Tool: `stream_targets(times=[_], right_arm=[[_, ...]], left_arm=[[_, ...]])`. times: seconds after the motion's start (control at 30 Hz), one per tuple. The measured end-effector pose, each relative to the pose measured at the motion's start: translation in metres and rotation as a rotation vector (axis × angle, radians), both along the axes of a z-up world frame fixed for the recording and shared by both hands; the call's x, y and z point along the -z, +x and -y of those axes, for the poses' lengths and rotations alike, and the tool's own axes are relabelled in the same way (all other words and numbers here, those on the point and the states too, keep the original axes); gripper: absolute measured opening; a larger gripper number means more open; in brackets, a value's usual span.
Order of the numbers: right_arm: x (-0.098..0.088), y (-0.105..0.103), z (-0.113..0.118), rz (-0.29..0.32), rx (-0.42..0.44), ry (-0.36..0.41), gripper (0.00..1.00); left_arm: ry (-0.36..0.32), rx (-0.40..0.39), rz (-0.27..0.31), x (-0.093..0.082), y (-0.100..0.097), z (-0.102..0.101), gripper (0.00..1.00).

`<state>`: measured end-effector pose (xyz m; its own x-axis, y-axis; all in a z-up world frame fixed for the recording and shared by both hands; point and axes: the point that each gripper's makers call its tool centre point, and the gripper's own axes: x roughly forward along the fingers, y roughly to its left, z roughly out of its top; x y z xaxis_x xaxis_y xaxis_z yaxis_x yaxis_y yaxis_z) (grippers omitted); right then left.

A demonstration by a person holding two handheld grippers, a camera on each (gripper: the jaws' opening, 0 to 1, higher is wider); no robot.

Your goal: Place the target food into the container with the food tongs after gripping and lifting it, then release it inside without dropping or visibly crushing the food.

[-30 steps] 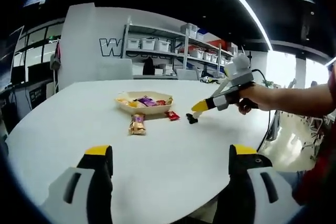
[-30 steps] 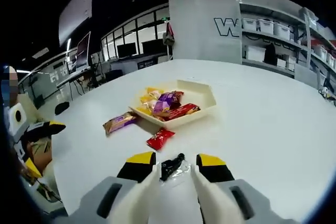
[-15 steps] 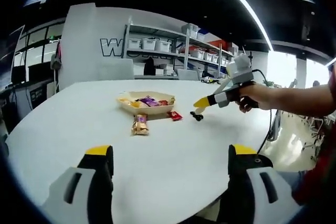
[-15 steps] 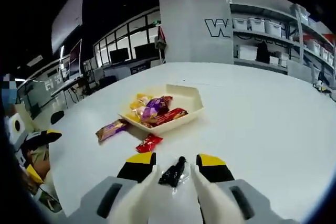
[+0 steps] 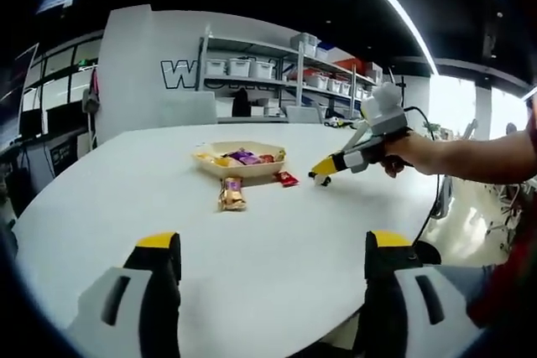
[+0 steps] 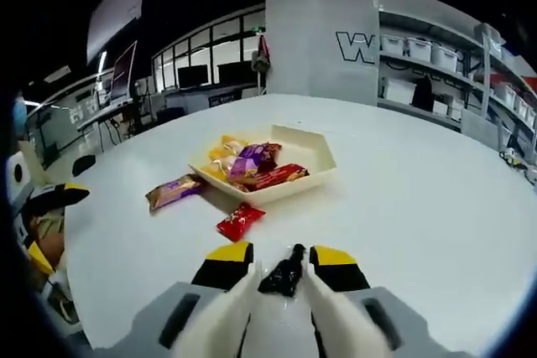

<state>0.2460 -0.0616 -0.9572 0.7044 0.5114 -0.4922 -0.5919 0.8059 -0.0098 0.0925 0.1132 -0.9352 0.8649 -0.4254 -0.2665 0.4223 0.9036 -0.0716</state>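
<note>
White, round desk (image 6: 436,207) carried everything. My right gripper (image 6: 280,262) was clenched on a small black clear-wrapped sweet (image 6: 284,274), raised above the desk near the shallow cream tray (image 6: 323,159) of wrapped snacks. Beside the tray lay a red packet (image 6: 237,221) and a brown packet (image 6: 174,192). My left gripper (image 5: 273,249) hung released.

Tray (image 6: 323,175) of snacks on table (image 6: 436,207), two wrapped snacks (image 6: 237,221) before it, nearer the tool (image 6: 283,267)
</note>
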Motion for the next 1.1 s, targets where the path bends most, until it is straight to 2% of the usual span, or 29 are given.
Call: stream_targets(times=[0.17, 0.27, 0.3, 0.33, 0.53, 0.8, 0.87, 1.1], right_arm=[[-0.002, 0.003, 0.005, -0.024, 0.041, 0.071, 0.17], [-0.005, 0.002, 0.003, -0.084, 0.061, 0.158, 0.17], [-0.008, 0.003, 0.004, -0.080, 0.064, 0.169, 0.17], [-0.015, 0.007, 0.006, -0.031, 0.063, 0.151, 0.17], [-0.043, 0.010, 0.002, 0.023, 0.037, 0.152, 0.17], [-0.061, 0.018, -0.007, 0.044, 0.006, 0.154, 0.17], [-0.067, 0.022, -0.012, 0.073, -0.010, 0.128, 0.17], [-0.083, 0.034, -0.034, 0.082, -0.041, 0.158, 0.17]], left_arm=[[0.023, 0.007, 0.001, 0.000, 0.001, 0.003, 0.89], [0.031, 0.009, 0.000, 0.000, 0.000, 0.004, 0.89], [0.042, 0.016, 0.000, -0.001, -0.001, 0.005, 0.89], [0.050, 0.019, -0.001, -0.001, -0.001, 0.006, 0.89], [0.061, 0.025, 0.003, -0.006, -0.001, 0.006, 0.89], [0.049, -0.006, 0.012, -0.014, 0.001, -0.008, 0.89], [0.047, -0.016, 0.013, -0.014, 0.001, -0.011, 0.89], [0.045, -0.027, 0.010, -0.012, 0.001, -0.016, 0.88]])
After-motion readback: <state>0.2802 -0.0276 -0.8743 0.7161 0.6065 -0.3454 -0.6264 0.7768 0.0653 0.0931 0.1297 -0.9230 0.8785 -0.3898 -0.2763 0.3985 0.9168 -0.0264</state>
